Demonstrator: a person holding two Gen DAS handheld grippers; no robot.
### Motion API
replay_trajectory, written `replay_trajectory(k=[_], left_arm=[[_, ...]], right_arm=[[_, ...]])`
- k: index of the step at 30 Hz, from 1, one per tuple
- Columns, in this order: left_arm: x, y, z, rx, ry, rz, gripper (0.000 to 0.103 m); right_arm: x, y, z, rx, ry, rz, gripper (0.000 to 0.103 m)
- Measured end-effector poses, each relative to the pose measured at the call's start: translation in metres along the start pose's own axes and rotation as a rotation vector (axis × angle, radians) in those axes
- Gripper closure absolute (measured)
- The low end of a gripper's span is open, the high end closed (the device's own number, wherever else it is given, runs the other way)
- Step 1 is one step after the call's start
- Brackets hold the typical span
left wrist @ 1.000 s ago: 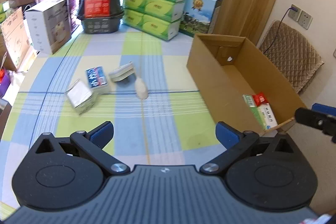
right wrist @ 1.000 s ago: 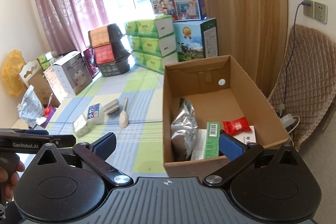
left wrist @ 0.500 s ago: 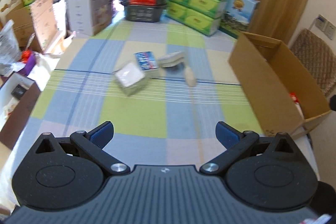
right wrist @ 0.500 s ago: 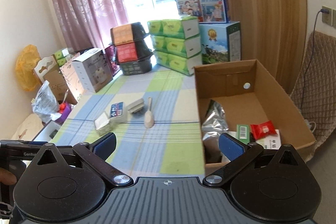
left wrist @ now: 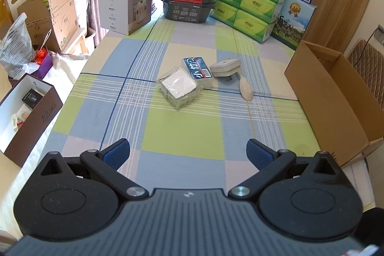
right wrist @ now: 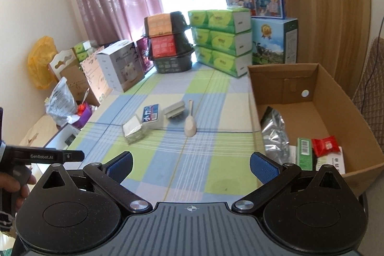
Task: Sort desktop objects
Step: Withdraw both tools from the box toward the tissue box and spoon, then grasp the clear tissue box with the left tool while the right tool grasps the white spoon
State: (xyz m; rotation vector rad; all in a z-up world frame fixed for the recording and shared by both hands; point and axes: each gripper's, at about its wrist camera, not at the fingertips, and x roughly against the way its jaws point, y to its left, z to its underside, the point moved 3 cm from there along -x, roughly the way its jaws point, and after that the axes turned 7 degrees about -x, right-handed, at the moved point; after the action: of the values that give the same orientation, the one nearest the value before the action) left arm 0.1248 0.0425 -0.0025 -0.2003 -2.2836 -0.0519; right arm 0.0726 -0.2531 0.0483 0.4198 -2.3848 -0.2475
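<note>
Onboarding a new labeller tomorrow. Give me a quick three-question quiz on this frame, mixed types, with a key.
1. True or false: the cardboard box already holds a silver bag and a red packet.
2. How many loose items lie in the cluster on the checked tablecloth? A) two B) four C) six
3. Fill in: the fingers of the left gripper and the right gripper are both ____ and hold nothing.

Key: 1 true. 2 B: a clear-wrapped pack, a blue-labelled box, a grey brush and a beige spoon. 3 open.
</note>
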Motion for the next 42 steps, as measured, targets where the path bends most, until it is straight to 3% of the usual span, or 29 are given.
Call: replay_trajectory(k=[9, 18, 31, 36, 42], left_arm=[[-0.034, 0.019, -0.001, -0.004, 0.026, -0.025, 0.002], [-0.08, 0.025, -0.013, -0.007, 0.016, -0.025, 0.002], [-0.153, 0.027, -0.025, -0.013, -0.004, -0.049, 0.002], [-0.17, 0.026, -0.035, -0.009, -0.035, -0.031, 0.002], [-0.19, 0.029, -0.041, 0.007, -0.047, -0.032, 0.002]], right_arm=[[-0.042, 0.015, 0.009, 0.027, 0.048, -0.012, 0.002], [-0.11, 0.017, 0.01, 0.027, 0.084, -0.002, 0.002], [-0.207, 0.0, 0.016, 0.074, 0.067, 0.075, 0.003], [-0.239, -0.002, 0.01, 0.109, 0.073, 0.044, 0.013], [-0.268, -0.007, 0.002, 0.131, 0.065, 0.042, 0.015]])
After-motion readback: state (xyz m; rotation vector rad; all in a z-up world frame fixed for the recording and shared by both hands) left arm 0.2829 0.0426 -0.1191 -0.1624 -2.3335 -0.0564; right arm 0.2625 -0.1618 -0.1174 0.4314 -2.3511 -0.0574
